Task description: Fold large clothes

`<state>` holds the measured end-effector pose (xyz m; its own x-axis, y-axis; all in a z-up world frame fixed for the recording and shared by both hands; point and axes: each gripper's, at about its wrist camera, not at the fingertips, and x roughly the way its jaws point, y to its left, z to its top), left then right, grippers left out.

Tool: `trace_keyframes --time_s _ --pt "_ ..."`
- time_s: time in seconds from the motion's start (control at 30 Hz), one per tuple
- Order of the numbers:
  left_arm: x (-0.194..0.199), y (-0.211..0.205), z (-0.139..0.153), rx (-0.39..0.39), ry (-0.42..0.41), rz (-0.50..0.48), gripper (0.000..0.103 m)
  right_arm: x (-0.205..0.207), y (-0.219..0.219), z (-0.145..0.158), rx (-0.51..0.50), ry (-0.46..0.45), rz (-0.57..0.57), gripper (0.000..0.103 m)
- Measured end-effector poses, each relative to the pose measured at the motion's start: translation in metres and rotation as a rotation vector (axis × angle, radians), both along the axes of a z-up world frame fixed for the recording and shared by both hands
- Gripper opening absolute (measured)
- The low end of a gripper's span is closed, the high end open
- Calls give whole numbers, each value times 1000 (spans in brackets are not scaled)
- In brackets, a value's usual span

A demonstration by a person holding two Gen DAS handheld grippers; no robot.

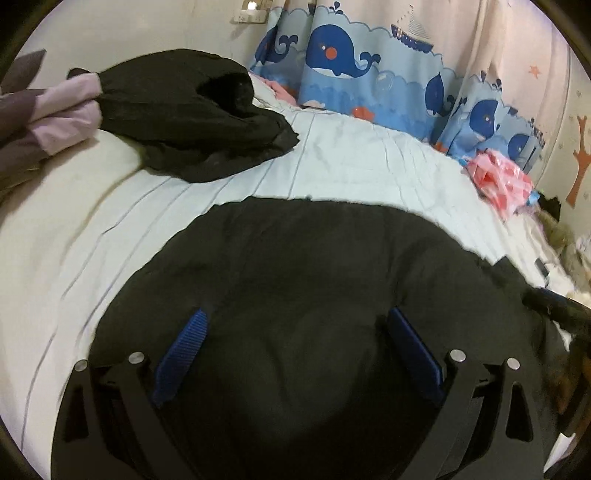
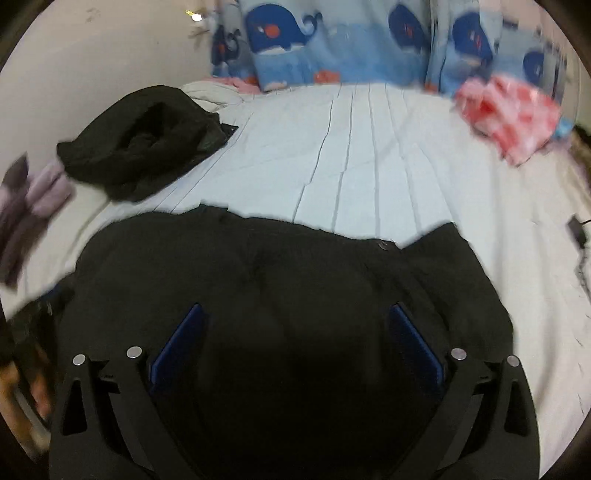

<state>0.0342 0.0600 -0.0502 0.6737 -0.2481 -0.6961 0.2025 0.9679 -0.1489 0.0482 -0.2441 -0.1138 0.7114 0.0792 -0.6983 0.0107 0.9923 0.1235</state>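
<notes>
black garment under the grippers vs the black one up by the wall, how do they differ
The near black garment lies spread flat and wide across the sheet; the far black garment sits bunched in a mound with an opening showing. The near one covers more bed. Both are plain black fabric.

Bed sheet (image 1: 351,158), pale blue with thin stripes, spans the middle of both views. Whale-and-boat curtain (image 1: 343,55) hangs along the top, centre to right. Pink-and-red patterned cloth (image 1: 498,181) lies at the right edge of the sheet, just below the curtain. Lilac and purple fabric (image 1: 62,110) is bunched at the left edge. Plain wall (image 1: 147,29) fills the upper left; an orange tree-shaped decal (image 1: 581,162) marks the far right.
</notes>
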Motion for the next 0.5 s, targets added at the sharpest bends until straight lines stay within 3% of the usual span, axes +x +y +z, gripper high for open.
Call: trace_keyframes --time_s 0.07,0.13,0.2,0.27,0.37,0.5 --pt "-7 3 -4 9 23 -11 94 -11 -7 -20 35 45 32 96" --pt "-20 7 3 33 44 -6 94 -21 -14 -5 68 64 -10 96" --pt "-37 14 11 27 48 -15 94 -44 -11 12 102 -3 23 96" --pt "-53 22 17 39 39 -21 94 -78 6 30 70 -72 103 96" --pt "-75 31 26 59 23 -24 94 -127 49 39 -31 -110 278 96" --pt "-106 37 39 87 -21 -34 94 -167 115 23 -267 -110 459 96"
